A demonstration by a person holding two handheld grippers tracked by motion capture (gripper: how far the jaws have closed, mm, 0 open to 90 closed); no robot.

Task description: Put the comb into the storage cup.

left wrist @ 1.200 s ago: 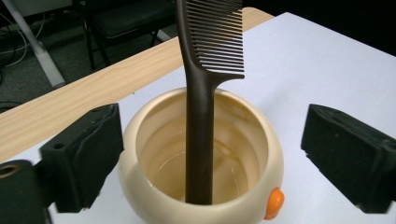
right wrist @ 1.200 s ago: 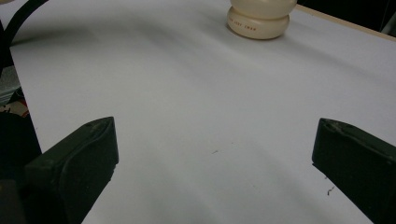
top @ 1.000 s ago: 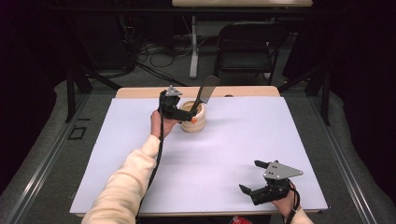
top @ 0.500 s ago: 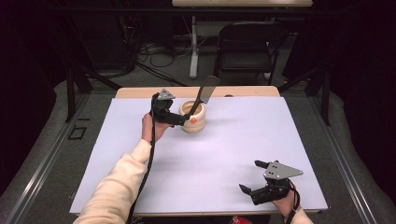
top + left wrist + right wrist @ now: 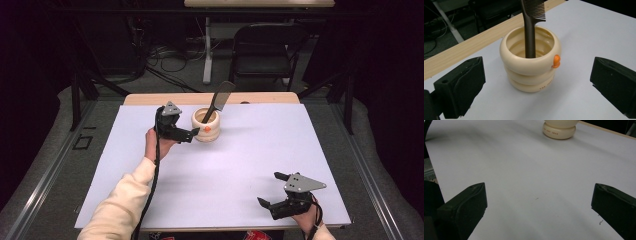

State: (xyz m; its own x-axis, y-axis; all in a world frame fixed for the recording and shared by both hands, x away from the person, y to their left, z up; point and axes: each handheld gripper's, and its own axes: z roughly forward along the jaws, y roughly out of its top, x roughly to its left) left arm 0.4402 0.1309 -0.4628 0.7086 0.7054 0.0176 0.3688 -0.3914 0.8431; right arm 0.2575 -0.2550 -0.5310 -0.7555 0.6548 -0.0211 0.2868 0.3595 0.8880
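A cream ribbed cup point(image 5: 207, 126) with a small orange knob point(image 5: 556, 61) stands at the back of the white table. A dark comb point(image 5: 218, 102) leans in it, teeth end up. My left gripper point(image 5: 189, 133) is open just left of the cup, with nothing between its jaws. In the left gripper view the cup point(image 5: 531, 60) stands ahead, between the spread jaws, and the comb point(image 5: 531, 25) rises out of it. My right gripper point(image 5: 272, 191) is open near the front right edge, over bare table. The cup's base point(image 5: 559, 129) is far ahead in the right gripper view.
The table top point(image 5: 240, 165) is white, with a wooden strip point(image 5: 150, 99) along its far edge. A dark chair point(image 5: 265, 47) and cables on the floor lie beyond it. A black cable point(image 5: 156, 165) trails along the left forearm.
My left gripper has drawn back to the left, away from the cup, and the comb stays standing in the cup. The right gripper has not moved.
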